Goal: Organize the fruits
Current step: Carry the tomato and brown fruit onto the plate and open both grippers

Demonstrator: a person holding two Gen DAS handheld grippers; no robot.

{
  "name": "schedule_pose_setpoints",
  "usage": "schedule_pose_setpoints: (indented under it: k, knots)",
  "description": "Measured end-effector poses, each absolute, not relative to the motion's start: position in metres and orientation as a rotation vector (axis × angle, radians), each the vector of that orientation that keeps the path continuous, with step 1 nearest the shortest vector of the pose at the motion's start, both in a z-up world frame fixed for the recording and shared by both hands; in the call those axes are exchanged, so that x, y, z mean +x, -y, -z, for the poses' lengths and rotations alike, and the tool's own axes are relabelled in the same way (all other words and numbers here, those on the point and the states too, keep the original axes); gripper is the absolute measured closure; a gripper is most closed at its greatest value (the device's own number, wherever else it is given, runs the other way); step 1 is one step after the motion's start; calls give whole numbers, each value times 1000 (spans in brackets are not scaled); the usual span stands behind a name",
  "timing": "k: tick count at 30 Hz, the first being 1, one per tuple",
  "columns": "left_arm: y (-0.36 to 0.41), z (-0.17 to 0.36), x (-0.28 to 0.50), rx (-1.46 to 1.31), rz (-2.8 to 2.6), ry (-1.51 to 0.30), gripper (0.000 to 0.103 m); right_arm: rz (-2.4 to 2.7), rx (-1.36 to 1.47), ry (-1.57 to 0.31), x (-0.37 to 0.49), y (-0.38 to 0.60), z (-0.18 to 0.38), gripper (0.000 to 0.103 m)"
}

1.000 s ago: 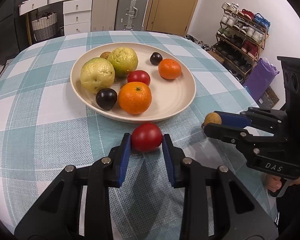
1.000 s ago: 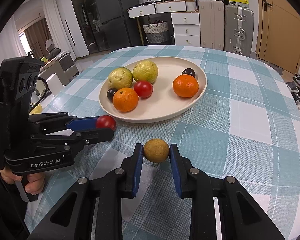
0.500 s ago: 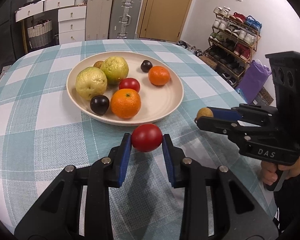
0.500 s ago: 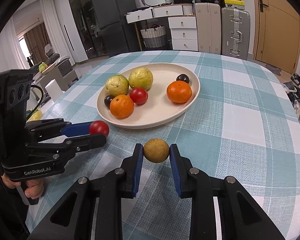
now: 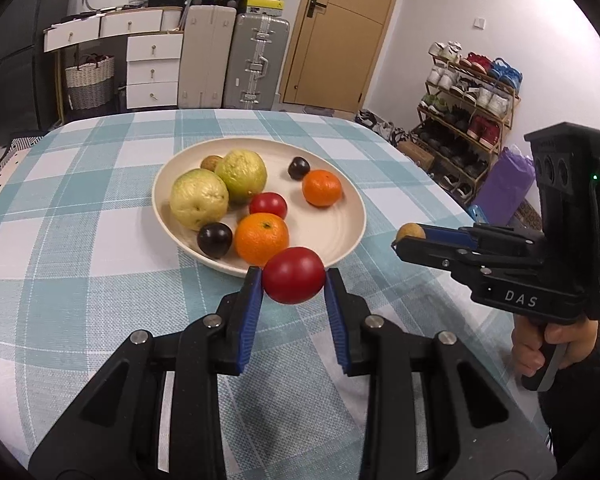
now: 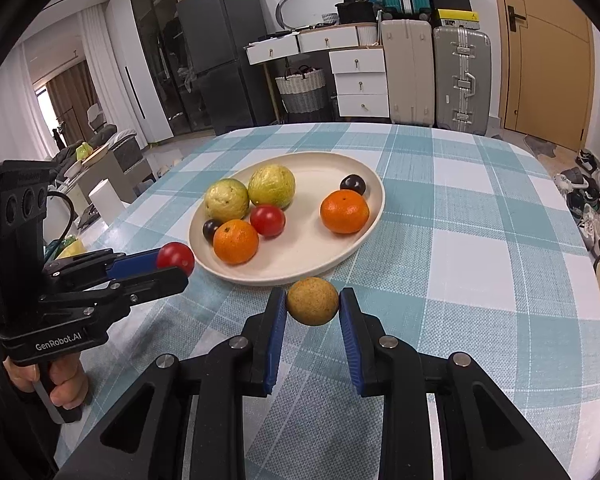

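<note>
My left gripper (image 5: 294, 286) is shut on a red tomato (image 5: 293, 275), held above the cloth just before the near rim of the cream plate (image 5: 352, 236); it also shows in the right wrist view (image 6: 176, 258). My right gripper (image 6: 313, 306) is shut on a small brown round fruit (image 6: 312, 301), held above the table near the plate's rim (image 6: 332, 264); it also shows in the left wrist view (image 5: 410, 233). The plate holds two green guavas (image 5: 198, 198), two oranges (image 5: 262, 238), a tomato (image 5: 268, 205), two dark plums (image 5: 215, 239) and a brown fruit (image 5: 211, 163).
The table wears a teal and white checked cloth (image 5: 80, 248). Suitcases (image 5: 256, 62) and white drawers (image 5: 152, 70) stand behind it, a shoe rack (image 5: 468, 120) to the right. A fridge (image 6: 220, 64) stands at the back left.
Both grippers have risen and drawn back from the plate with their fruits still held. The plate now looks smaller and farther off.
</note>
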State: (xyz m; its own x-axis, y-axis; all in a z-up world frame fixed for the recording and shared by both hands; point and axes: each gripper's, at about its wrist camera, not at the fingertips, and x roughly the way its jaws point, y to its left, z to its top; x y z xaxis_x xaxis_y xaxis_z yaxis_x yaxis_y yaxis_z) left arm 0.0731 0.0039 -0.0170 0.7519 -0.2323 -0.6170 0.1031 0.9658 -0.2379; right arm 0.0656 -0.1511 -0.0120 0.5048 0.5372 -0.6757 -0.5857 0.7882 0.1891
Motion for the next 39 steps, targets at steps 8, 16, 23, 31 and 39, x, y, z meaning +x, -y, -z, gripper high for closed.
schedule_pose_setpoints:
  k: [8, 16, 23, 31, 39]
  knots:
    - [-9, 10, 74, -207, 158, -676, 74, -682, -75, -769, 69, 146, 6, 75]
    - [-4, 1, 82, -197, 140, -664, 74, -677, -57, -758, 78, 146, 2, 75]
    - [7, -7, 95, -172, 156, -650, 74, -655, -50, -748, 90, 148, -2, 75]
    - [19, -1, 113, -157, 154, -669, 74, -655, -15, -744, 99, 147, -1, 75]
    - [23, 7, 122, -147, 155, -681, 74, -663, 3, -760, 106, 143, 9, 75]
